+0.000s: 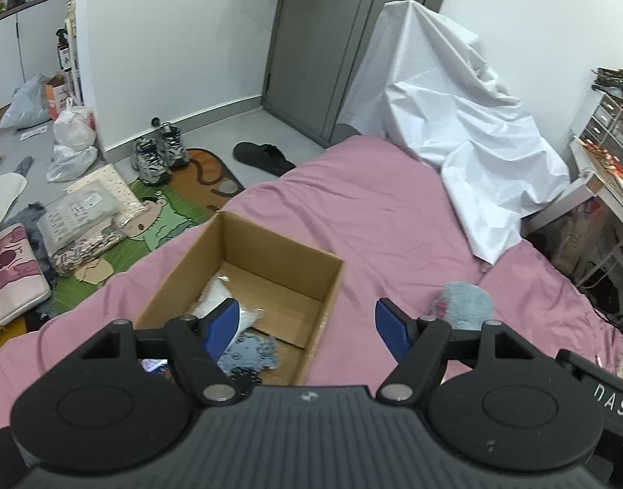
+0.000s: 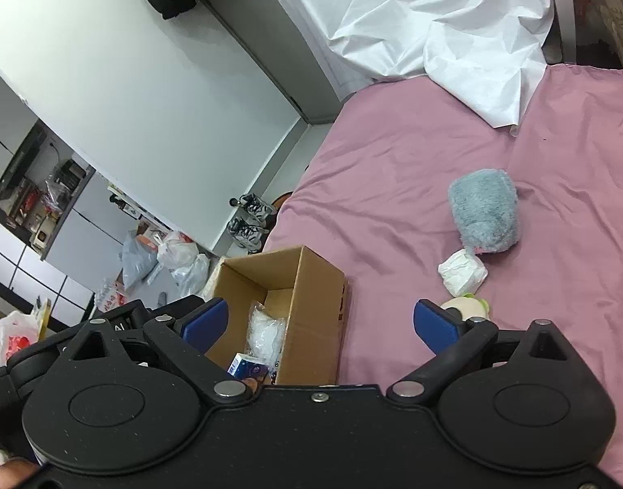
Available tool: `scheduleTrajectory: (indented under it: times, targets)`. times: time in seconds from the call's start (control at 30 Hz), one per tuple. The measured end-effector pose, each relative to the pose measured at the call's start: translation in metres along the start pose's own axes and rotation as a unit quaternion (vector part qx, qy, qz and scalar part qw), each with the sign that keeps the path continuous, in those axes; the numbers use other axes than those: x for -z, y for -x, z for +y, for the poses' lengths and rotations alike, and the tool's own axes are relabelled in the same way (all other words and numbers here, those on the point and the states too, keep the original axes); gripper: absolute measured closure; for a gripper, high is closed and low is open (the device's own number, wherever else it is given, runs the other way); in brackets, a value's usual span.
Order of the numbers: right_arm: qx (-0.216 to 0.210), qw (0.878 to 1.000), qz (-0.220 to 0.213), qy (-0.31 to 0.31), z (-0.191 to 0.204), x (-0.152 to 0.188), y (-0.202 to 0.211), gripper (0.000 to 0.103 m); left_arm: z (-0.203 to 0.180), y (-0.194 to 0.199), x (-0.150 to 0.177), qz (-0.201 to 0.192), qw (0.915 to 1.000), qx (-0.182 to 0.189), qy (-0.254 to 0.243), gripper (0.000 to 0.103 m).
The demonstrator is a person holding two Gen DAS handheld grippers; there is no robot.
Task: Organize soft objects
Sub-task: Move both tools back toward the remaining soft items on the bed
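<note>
An open cardboard box [image 1: 279,263] [image 2: 311,273] stands on the pink bed [image 1: 372,212]. Inside lie a clear bag of white stuffing [image 1: 216,297] [image 2: 266,332], a grey-blue patterned soft piece [image 1: 252,352] and a blue tissue pack [image 2: 246,366]. A grey fluffy toy [image 1: 468,303] [image 2: 484,214] rests on the sheet to the right of the box. Beside it are a white wrapped packet [image 2: 462,271] and a cream and green plush [image 2: 470,305], half hidden by a finger. My left gripper [image 1: 306,309] hangs open over the box's right wall, holding nothing. My right gripper [image 2: 320,307] is wide open above the same wall, also holding nothing.
A white sheet [image 1: 454,122] [image 2: 433,20] drapes over something at the bed's far end. On the floor to the left lie shoes [image 1: 161,155], a black slipper [image 1: 264,157], plastic bags [image 1: 73,130] and a cartoon rug [image 1: 169,212]. A desk with drawers [image 1: 608,150] stands at the right.
</note>
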State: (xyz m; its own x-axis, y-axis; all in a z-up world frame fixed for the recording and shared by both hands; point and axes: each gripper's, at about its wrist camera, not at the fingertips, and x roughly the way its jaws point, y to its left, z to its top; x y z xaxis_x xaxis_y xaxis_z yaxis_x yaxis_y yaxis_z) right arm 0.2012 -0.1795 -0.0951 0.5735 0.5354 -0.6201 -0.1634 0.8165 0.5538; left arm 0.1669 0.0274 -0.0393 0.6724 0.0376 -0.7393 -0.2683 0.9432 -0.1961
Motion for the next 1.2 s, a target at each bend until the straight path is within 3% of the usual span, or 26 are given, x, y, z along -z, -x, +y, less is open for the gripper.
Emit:
scheduleTrajectory:
  times: [0.5, 0.73, 1.2]
  targets:
    - [0.0, 0.999, -0.026, -0.047, -0.047, -0.014, 0.034, 0.0, -0.046, 0.015, 0.014, -0.008, 0.9999, -0.002, -0.012, 0.015]
    - [0.001, 0.995, -0.04, -0.088, -0.073, -0.021, 0.047, 0.0, -0.065, 0.014, 0.018, -0.01, 0.9998, 0.012, -0.014, 0.012]
    - [0.027, 0.991, -0.034, -0.124, -0.111, -0.022, 0.05, 0.0, -0.095, -0.015, 0.038, 0.025, 0.9995, 0.016, -0.007, 0.01]
